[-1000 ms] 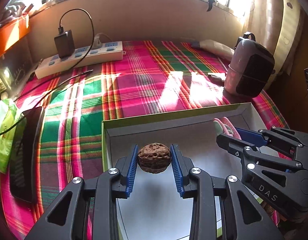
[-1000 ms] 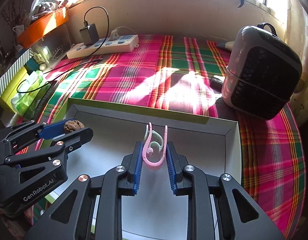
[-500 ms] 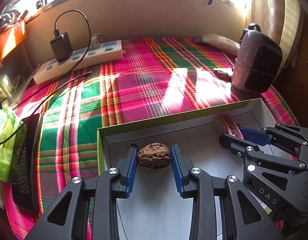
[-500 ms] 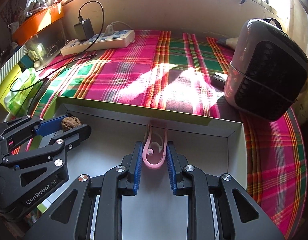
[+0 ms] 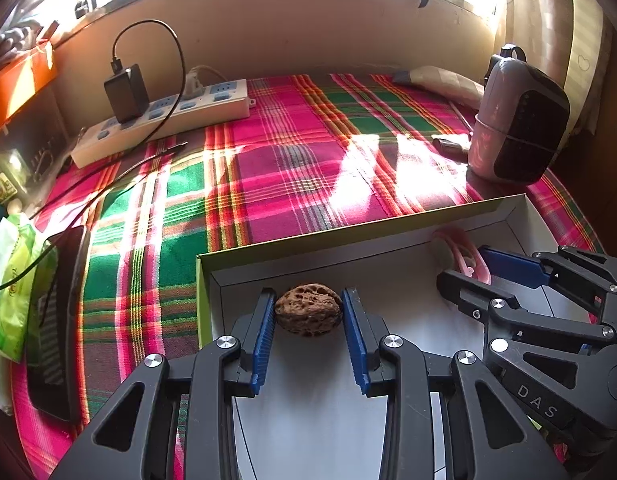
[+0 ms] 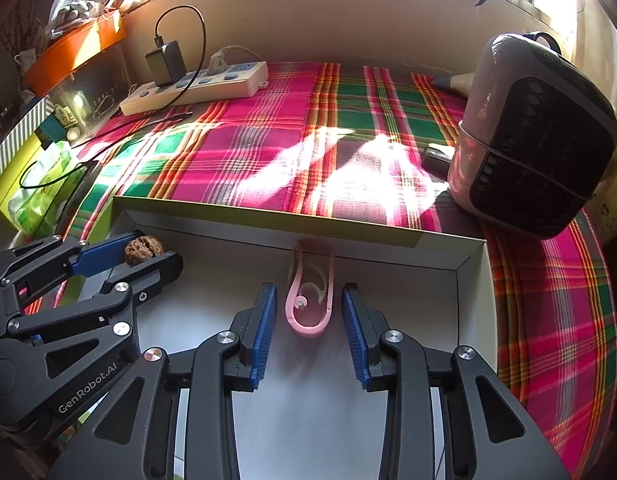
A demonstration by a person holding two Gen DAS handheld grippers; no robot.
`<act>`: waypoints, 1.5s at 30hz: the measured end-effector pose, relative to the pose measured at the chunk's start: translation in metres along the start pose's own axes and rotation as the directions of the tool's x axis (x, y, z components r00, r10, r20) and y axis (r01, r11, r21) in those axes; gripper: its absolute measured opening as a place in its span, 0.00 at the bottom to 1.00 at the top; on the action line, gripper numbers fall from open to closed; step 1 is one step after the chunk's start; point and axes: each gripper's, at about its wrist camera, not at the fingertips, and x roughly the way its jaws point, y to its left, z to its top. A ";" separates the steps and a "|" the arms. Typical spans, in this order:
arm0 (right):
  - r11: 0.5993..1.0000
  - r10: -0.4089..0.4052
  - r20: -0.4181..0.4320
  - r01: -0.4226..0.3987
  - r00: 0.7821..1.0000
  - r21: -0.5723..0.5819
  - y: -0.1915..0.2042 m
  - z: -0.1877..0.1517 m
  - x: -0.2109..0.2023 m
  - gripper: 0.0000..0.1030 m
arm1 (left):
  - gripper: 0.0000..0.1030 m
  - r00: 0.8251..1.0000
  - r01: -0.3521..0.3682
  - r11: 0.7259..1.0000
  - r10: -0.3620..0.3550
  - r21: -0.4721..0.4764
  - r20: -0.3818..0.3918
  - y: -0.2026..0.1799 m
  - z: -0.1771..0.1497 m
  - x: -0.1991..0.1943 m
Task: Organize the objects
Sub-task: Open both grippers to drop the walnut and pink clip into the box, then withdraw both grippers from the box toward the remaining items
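Observation:
A brown walnut [image 5: 308,310] sits between the blue pads of my left gripper [image 5: 308,300], which is shut on it just above the floor of the white box [image 5: 348,240], near its left corner. In the right wrist view the left gripper [image 6: 148,252] and the walnut [image 6: 144,247] show at the left. My right gripper [image 6: 308,300] is opening its jaws. A pink U-shaped clip [image 6: 307,327] lies between them on the box floor, against the far wall [image 6: 268,220], clear of both pads. The left wrist view shows the right gripper [image 5: 464,266] around the clip [image 5: 462,248].
The box rests on a pink and green plaid cloth [image 5: 268,168]. A pink and black heater [image 6: 536,136] stands just beyond the box's right corner. At the far left lies a white power strip [image 5: 160,120] with a black charger. A dark phone [image 5: 56,320] and a green packet [image 5: 8,280] lie left.
The right gripper's jaws have spread apart and let go of the pink clip, which now lies on the box floor. The left gripper still holds the walnut.

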 end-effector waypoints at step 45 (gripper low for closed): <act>0.998 -0.003 0.178 -0.009 0.984 0.062 -0.017 -0.100 -0.108 0.46 | 0.36 0.990 0.045 0.987 -0.025 -0.152 0.135 0.022 -0.110 -0.115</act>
